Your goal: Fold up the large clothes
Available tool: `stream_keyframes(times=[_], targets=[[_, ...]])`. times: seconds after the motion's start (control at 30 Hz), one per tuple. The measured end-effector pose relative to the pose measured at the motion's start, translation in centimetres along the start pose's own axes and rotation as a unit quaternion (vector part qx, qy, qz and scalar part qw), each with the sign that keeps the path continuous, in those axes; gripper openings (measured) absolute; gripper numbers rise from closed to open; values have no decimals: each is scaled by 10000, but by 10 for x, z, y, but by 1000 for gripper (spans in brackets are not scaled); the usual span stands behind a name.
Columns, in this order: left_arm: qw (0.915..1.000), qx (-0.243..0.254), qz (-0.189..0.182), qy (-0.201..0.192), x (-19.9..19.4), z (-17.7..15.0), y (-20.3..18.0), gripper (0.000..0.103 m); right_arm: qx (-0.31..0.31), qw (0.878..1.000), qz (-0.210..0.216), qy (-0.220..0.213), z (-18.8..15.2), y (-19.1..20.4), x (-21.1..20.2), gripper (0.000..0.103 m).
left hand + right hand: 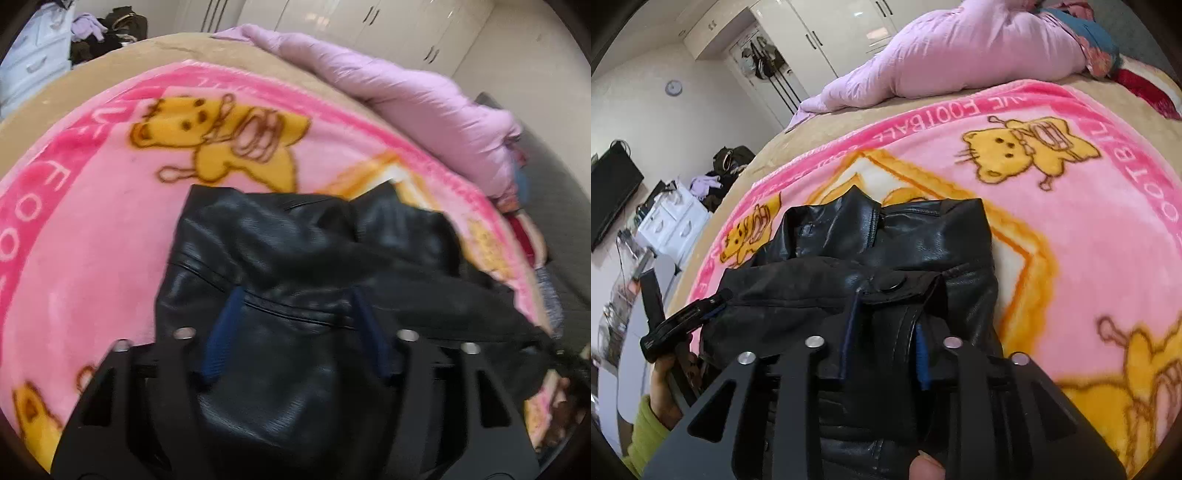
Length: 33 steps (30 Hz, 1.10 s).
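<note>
A black, glossy leather jacket lies bunched in a rough fold on a fluffy pink blanket printed with yellow cartoon bears, which is spread over a tan bed cover. The jacket sits toward the near side of the blanket, its collar end pointing away toward a rumpled lilac quilt heaped along the far side of the bed.

The left gripper, a black two-finger tool with blue pads, hangs tilted down over the near part of the jacket. Its fingers stand well apart, either side of a stitched seam, and the leather lies between and under them; the pads do not look pressed together on anything, so it reads as open.

The right gripper comes at the jacket from the other side. Its blue-padded fingers are parted only a little, straddling a flap that carries a round black snap button. A fold of leather rises between the pads, but whether they actually pinch it I cannot tell.

In the right wrist view the left gripper shows at the jacket's edge, held by a hand in a yellow-green sleeve. Beyond the bed stand tall white wardrobe doors, a small white drawer unit with a pile of clothes beside it, and a dark flat screen on the wall.
</note>
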<state>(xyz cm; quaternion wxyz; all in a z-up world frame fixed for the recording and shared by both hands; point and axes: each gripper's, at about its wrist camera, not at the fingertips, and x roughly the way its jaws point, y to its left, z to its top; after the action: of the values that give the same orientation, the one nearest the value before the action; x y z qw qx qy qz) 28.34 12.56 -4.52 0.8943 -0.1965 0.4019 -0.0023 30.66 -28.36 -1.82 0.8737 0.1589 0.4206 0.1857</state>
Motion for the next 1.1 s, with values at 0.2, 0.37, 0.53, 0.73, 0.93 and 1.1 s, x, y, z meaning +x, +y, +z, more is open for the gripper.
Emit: stream_keyframes(times=[0.2,0.37,0.53,0.73,0.93,1.1], targets=[[9997,137,-144,-127,-27,-4,-22,69,111,9981,-336,-511,2,-16,-27,38],[9991,383,-144,-135,-42,-20,-38,73,-111,9974,-64,-712,0,-5,-38,42],[9980,635,5,11,-44,-33,-48,77,-551,9951,81,-822,-2,22,-37,42],[9940,1029,344,160,-35,-54,-60,78,-984,9932,-16,-617,-12,48,-17,48],[9920,1185,403,154,-32,-66,-59,83,-1085,9937,-236,-146,-24,55,8,48],[9910,1255,431,187,-28,-72,-59,83,-787,9956,-410,304,-29,39,29,49]])
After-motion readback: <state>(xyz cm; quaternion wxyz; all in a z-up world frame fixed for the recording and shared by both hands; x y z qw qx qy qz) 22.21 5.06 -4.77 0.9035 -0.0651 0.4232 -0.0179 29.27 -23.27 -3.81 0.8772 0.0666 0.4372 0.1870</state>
